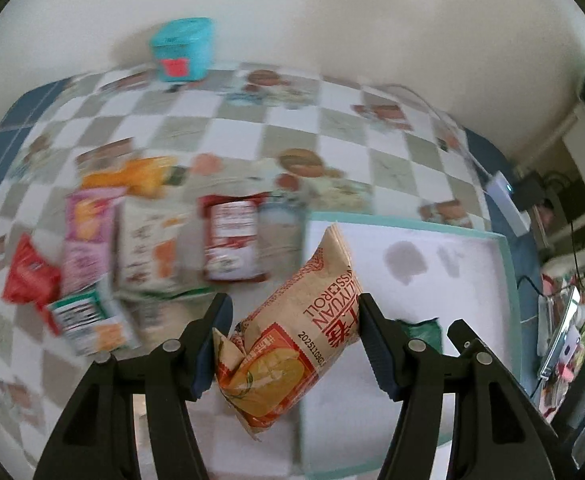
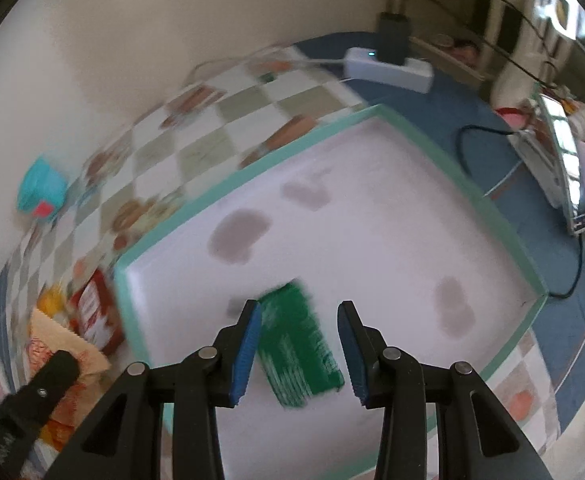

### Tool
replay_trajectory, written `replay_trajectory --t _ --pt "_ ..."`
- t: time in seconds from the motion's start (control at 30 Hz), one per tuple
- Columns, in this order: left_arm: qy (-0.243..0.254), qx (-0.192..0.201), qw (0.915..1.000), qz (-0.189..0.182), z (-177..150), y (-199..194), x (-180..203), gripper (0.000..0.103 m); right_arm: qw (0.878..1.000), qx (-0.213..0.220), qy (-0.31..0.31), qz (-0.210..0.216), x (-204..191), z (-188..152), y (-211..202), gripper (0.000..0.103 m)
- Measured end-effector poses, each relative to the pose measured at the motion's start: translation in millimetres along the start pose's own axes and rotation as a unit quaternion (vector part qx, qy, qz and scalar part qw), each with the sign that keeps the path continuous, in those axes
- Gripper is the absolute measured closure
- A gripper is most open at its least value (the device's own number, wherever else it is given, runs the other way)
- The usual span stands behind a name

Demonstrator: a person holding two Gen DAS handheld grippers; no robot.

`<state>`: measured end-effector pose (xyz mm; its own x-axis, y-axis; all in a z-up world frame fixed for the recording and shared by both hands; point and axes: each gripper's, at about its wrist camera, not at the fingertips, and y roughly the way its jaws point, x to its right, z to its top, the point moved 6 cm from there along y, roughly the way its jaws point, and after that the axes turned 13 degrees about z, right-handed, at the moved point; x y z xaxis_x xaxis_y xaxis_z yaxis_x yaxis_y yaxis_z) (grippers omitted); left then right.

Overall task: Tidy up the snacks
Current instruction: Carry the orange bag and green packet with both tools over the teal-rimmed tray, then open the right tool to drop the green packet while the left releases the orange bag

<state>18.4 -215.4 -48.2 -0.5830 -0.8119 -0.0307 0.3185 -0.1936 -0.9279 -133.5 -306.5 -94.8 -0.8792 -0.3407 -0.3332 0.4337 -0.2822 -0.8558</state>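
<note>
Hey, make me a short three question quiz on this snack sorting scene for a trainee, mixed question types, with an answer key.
1. True or false: the green snack packet lies inside the shallow white tray with the teal rim.
2. Multiple choice: what sits between the left gripper fingers? A) a red can B) the tan and red Swiss roll packet C) nothing
3. Fill in: the teal tub with the red label stands at the table's far edge, against the ____.

Key: 1 true; 2 B; 3 wall. The right gripper is open above the green packet.
</note>
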Motion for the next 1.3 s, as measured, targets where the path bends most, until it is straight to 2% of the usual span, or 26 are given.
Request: replay_trajectory --t 0.17,0.27,0.37,0.47,0.57,0.67,0.83,0.9,1.0,1.03,1.13,1.3 --pt "0.017 0.000 0.9996 -0.020 5 8 28 0.037 0.999 -0.002 0.034 -0.012 25 12 3 0.060" --pt "0.030 0.003 0.9994 -0.016 4 11 37 0.031 0.999 -0.009 0.049 -0.014 32 11 4 0.060" --pt "0.034 0.006 0.9993 -0.016 3 10 37 0.011 0.998 -0.012 0.057 -0.017 36 10 3 0.060" --pt "0.018 0.010 0.9997 -0.016 3 4 24 0.011 0.998 -0.016 0.056 -0.011 36 10 2 0.059" --pt "-0.002 0.008 0.9999 0.006 2 2 0 0.011 0.999 -0.017 0.048 -0.005 32 8 -2 0.059" --pt "-0.027 0.007 0.9978 0.060 -2 0 -39 0.011 0.999 -0.016 0.037 -0.003 27 5 -7 0.052" --pt "-0.081 0.013 0.9846 0.154 -6 -7 -116 0.010 1.000 -0.010 0.000 0.008 5 -5 -14 0.038" --pt "-0.096 0.023 0.9790 0.178 -8 -12 -141 0.008 1.000 -0.007 -0.008 0.023 -4 -8 -15 0.017" --pt "-0.124 0.021 0.9732 0.193 -15 -19 -173 0.007 0.998 -0.004 -0.036 0.044 -23 -17 -18 0.002" --pt "-0.130 0.019 0.9716 0.197 -18 -21 -181 0.007 0.998 -0.004 -0.046 0.051 -30 -20 -19 0.000" --pt "-0.141 0.017 0.9671 0.211 -28 -27 -204 0.007 0.995 -0.009 -0.067 0.075 -49 -33 -24 0.000" --pt "-0.144 0.020 0.9660 0.214 -41 -34 -224 0.007 0.990 -0.019 -0.092 0.103 -75 -54 -30 0.000"
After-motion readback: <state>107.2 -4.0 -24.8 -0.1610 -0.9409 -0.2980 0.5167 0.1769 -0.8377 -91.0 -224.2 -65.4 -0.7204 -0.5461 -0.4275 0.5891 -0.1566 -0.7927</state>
